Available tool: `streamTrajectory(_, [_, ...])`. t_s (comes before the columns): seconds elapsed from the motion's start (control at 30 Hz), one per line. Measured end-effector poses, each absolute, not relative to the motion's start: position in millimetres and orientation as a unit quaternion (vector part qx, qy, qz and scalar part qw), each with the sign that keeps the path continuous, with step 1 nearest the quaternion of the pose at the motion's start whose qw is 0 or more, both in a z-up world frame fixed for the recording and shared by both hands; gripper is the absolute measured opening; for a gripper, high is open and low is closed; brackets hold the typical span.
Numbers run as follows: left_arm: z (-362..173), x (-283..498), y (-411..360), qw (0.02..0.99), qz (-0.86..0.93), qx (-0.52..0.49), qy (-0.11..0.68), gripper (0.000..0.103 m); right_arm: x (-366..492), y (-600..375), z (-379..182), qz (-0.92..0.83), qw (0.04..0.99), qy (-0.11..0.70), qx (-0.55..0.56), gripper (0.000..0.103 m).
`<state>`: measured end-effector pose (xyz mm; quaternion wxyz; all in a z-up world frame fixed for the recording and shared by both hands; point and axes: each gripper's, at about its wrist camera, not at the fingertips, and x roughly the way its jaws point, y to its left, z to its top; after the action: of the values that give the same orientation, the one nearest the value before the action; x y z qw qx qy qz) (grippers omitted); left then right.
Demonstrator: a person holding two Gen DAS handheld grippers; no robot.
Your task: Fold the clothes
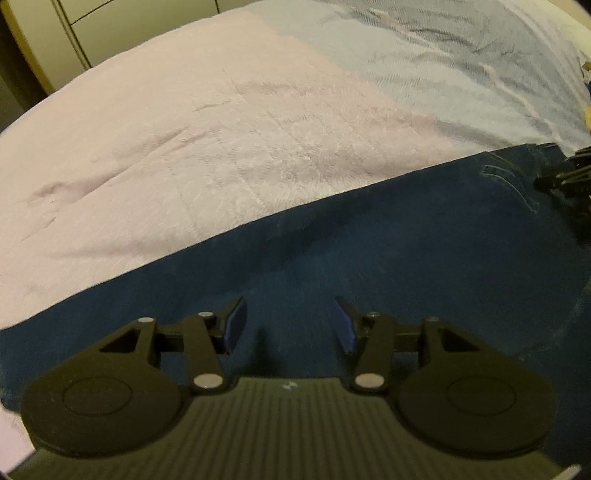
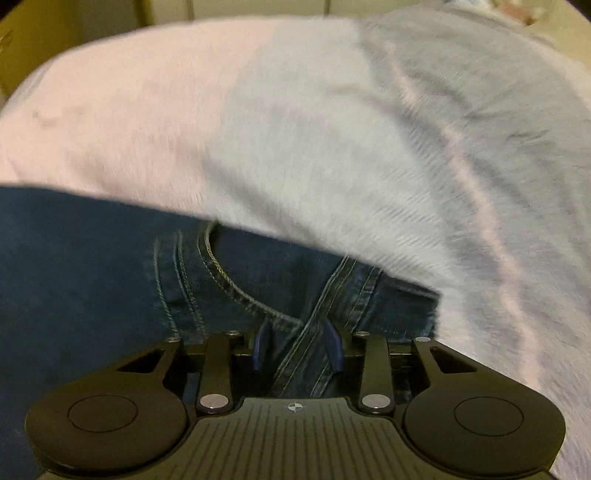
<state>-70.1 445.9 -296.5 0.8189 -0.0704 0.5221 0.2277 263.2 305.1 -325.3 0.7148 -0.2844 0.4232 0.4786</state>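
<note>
Dark blue jeans [image 1: 369,258] lie spread across the near part of a bed. My left gripper [image 1: 291,325] hovers just above a flat stretch of the denim, its blue pads [image 1: 236,325] well apart with nothing pinched between them. In the right wrist view the jeans [image 2: 92,266] show a curved pocket seam and a stitched waistband strip [image 2: 306,347]. That strip runs up between the pads of my right gripper [image 2: 297,345], which is shut on it. The denim there looks sharp while the bedding behind is blurred.
A pink fleecy blanket [image 1: 184,147] covers the bed beyond the jeans, with a pale grey-blue rumpled cover [image 1: 461,74] at the far right. Cream cabinet doors [image 1: 85,22] stand past the bed's far edge. Black gripper hardware [image 1: 569,184] shows at the right edge.
</note>
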Motion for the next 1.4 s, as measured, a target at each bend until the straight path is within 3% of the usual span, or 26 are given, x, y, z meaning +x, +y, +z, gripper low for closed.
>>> streamTrajectory(0.4, [-321.5, -27.0, 510.4, 0.833, 0.132, -0.017, 0.538, 0.045, 330.7, 317.0, -285.1, 0.538, 0.668, 0.424, -0.289, 0.036])
streamTrajectory(0.7, [-347.6, -21.2, 567.7, 0.828, 0.059, -0.051, 0.556, 0.045, 372.1, 340.4, -320.7, 0.566, 0.586, 0.501, -0.293, 0.036])
streamTrajectory(0.9, [-361.0, -25.6, 587.5, 0.811, 0.021, -0.09, 0.577, 0.045, 369.3, 349.4, -330.1, 0.577, 0.557, 0.505, -0.319, 0.037])
streamTrajectory(0.97, [-362.9, -24.3, 584.6, 0.81, 0.015, -0.077, 0.581, 0.035, 366.4, 348.2, -326.4, 0.579, 0.558, 0.497, -0.326, 0.028])
streamTrajectory(1.0, [-362.4, -23.8, 582.3, 0.811, 0.012, -0.069, 0.58, 0.018, 364.4, 346.8, -324.3, 0.58, 0.559, 0.491, -0.331, 0.027])
streamTrajectory(1.03, [-361.2, -23.7, 580.2, 0.812, 0.011, -0.061, 0.58, 0.013, 360.7, 344.2, -321.1, 0.583, 0.562, 0.483, -0.333, 0.025])
streamTrajectory(1.23, [-329.9, -45.0, 547.0, 0.837, 0.036, 0.016, 0.546, 0.005, 323.0, 320.8, -278.3, 0.595, 0.61, 0.385, -0.355, 0.021])
streamTrajectory(1.4, [-269.3, -101.9, 493.8, 0.867, 0.09, 0.041, 0.488, 0.004, 256.7, 267.2, -218.9, 0.588, 0.665, 0.279, -0.367, 0.021])
